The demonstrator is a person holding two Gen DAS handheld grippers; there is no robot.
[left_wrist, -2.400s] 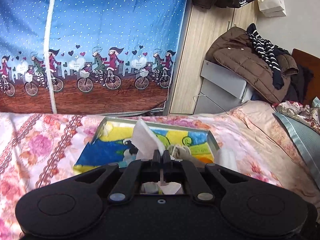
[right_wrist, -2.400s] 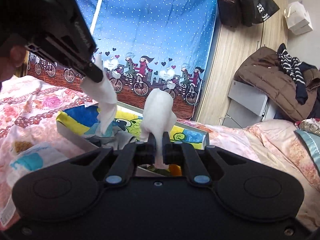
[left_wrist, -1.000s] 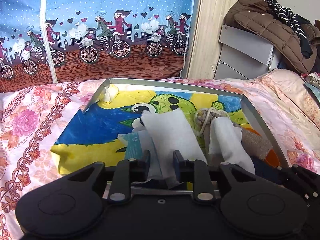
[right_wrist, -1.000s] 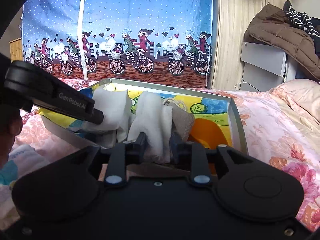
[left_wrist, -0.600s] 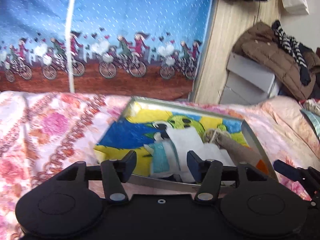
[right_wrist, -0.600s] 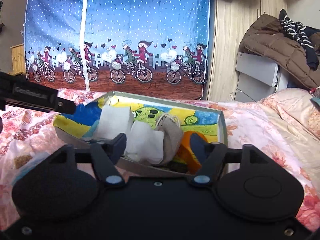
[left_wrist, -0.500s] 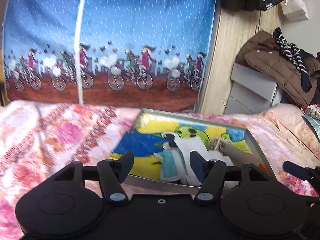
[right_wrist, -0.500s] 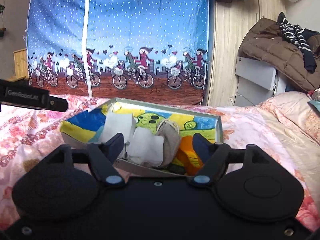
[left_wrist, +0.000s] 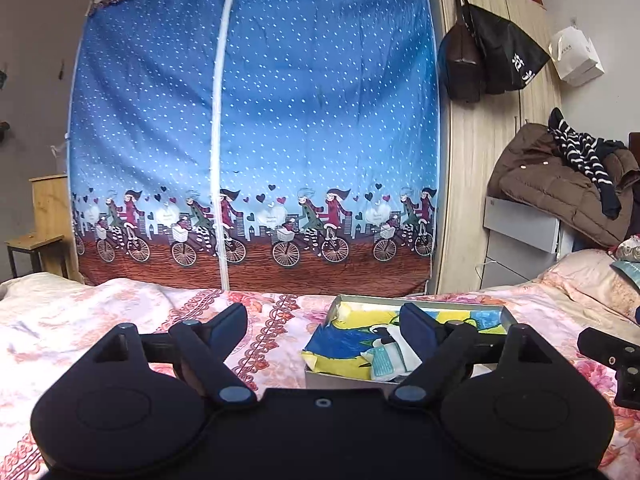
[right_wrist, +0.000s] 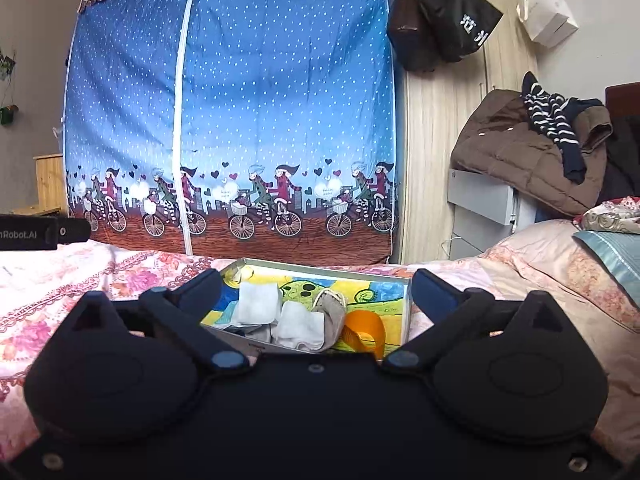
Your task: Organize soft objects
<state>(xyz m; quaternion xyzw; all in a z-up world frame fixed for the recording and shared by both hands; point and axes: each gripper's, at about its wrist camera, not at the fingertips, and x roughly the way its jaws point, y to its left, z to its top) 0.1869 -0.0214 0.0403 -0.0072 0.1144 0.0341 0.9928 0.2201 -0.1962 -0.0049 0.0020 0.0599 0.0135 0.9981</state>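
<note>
The shallow tray (right_wrist: 407,300) lay on the flowered bedspread (right_wrist: 132,276), at twelve o'clock from the right gripper (right_wrist: 316,286) and at about one o'clock from the left gripper (left_wrist: 322,322). Both grippers had just been opening and stood with their jaws wide apart, nothing between them. Inside the tray, on its bright cartoon lining, sat two white folded cloths (right_wrist: 258,302), a grey-brown sock (right_wrist: 332,314) and an orange strap (right_wrist: 364,328), bunched toward the near wall. Nothing stood between either gripper and the tray. Behind the bed hung a blue dotted curtain with cyclists (left_wrist: 256,120); at two o'clock a brown coat (right_wrist: 520,152) lay heaped on a grey cabinet (right_wrist: 480,196).
</note>
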